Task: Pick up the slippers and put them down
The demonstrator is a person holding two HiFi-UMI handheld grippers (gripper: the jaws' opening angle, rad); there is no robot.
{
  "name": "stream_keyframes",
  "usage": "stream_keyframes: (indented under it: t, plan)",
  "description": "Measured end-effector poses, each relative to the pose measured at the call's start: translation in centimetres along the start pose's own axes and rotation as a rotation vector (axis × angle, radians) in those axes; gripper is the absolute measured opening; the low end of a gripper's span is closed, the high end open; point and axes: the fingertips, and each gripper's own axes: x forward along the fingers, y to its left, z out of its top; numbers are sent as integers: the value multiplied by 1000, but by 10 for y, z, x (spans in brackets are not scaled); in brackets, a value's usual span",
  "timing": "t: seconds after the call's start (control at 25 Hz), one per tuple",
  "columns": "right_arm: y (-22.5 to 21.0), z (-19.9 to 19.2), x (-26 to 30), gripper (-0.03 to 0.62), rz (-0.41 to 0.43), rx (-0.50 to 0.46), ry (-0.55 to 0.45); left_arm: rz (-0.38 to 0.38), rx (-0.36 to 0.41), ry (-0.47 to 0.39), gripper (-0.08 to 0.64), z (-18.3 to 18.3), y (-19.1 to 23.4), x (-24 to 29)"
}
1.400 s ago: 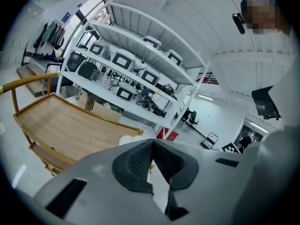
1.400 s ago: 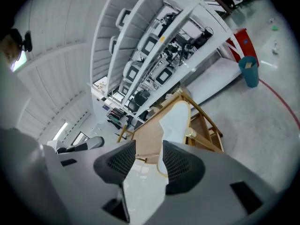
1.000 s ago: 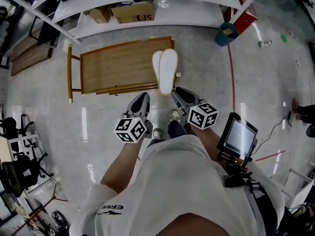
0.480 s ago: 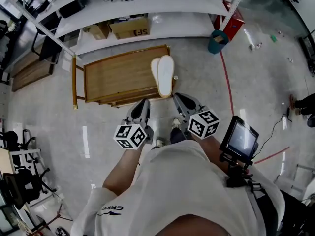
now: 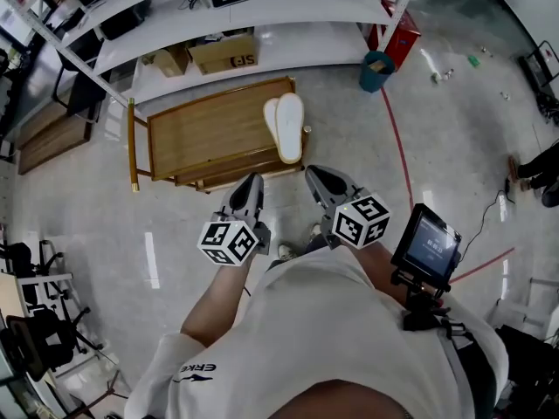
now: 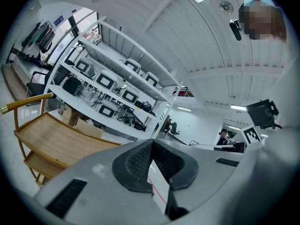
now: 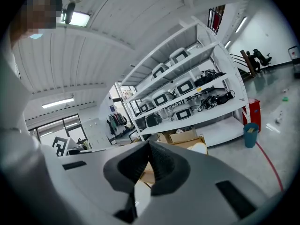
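Both grippers have pulled back from the slippers (image 5: 286,127); the gap to their heels is wider than a second ago.
Pair lies side by side, touching, on the right end of the wooden bench (image 5: 210,133), heels toward me. Left gripper (image 5: 254,180) and right gripper (image 5: 309,171) hover just short of the bench, jaws of each pressed together on nothing. I judge the slippers light, soft and bendy, so I'd pinch the near heel edges, both together.
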Motion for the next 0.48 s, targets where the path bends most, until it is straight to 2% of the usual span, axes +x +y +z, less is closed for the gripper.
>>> stream_keyframes:
  t: [0.48]
  plan:
    - [2, 15, -11, 5, 25, -29, -22, 6, 9, -21, 3, 3, -15, 0]
